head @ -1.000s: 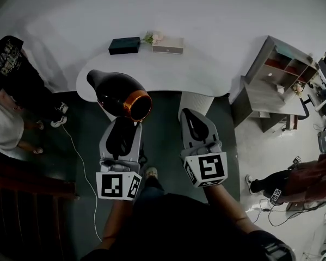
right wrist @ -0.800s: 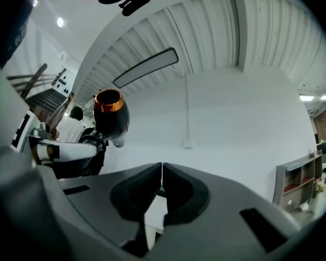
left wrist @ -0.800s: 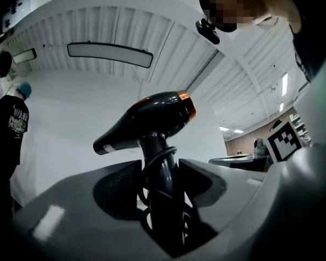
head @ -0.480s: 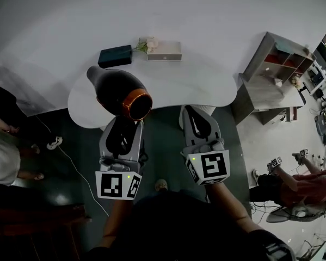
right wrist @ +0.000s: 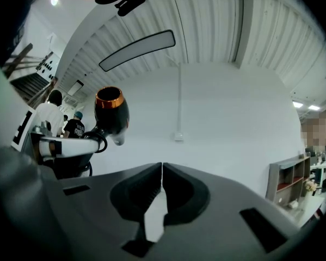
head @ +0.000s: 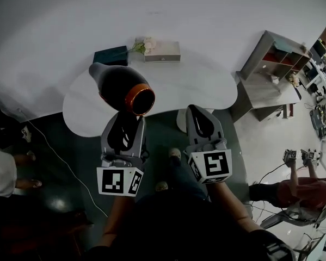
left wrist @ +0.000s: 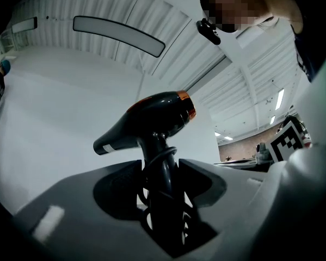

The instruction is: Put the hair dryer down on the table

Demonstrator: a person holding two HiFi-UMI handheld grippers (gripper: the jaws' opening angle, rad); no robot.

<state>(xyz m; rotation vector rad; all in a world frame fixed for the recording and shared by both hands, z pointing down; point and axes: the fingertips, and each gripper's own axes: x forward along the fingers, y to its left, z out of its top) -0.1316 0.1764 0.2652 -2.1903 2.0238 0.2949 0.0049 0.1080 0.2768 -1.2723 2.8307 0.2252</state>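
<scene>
A black hair dryer (head: 119,87) with a copper ring round its open end is held up by its handle in my left gripper (head: 125,118), over the near left edge of the white table (head: 198,83). In the left gripper view the dryer (left wrist: 152,118) stands upright, and its handle and coiled cord are clamped between the jaws of the left gripper (left wrist: 163,175). My right gripper (head: 200,113) hovers beside it at the table's near edge, shut with nothing in it. The right gripper view has that gripper (right wrist: 161,170) with its jaws together and the dryer (right wrist: 110,111) off to the left.
At the table's far edge lie a dark box (head: 110,55), a pale box (head: 163,51) and a small flower (head: 143,44). A grey open shelf unit (head: 271,72) stands to the right. People stand at the left and lower right. A cable (head: 59,156) runs across the dark floor.
The table has come closer to me and lower in the head view. The dryer, still in the left gripper, now hangs over the table's near edge. Both grippers keep their state.
</scene>
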